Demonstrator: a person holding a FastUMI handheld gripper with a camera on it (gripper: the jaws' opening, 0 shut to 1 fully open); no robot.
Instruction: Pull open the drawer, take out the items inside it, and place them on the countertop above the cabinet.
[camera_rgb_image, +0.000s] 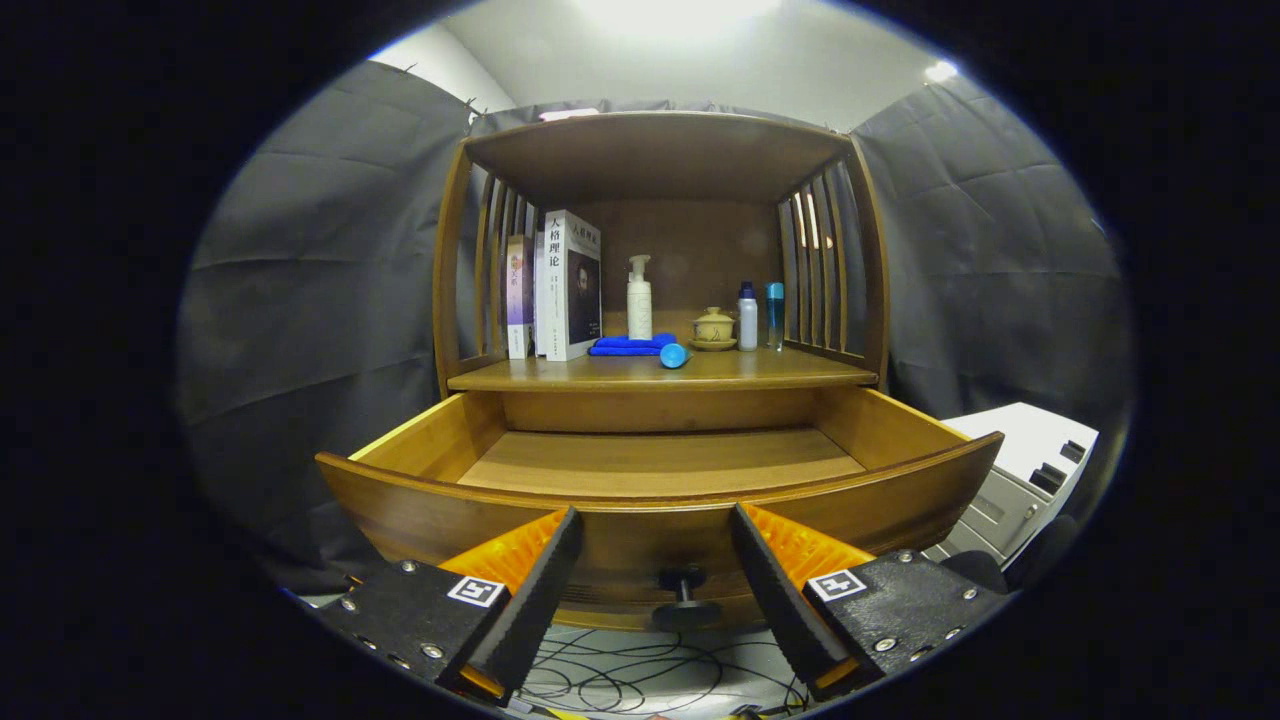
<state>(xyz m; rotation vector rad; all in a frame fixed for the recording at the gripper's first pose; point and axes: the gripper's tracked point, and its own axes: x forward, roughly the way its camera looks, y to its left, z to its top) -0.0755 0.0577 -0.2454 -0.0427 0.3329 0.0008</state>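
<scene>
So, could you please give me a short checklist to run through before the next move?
1. Drawer pulled open: ok.
2. Claw open, holding nothing: ok.
3. Drawer knob between the fingers, untouched: ok.
4. Drawer floor bare where visible; front strip hidden behind the drawer front: cannot tell if items remain.
5. Blue cloth and blue ball lie on the countertop: ok.
6. Free room on the countertop's front edge: ok.
</scene>
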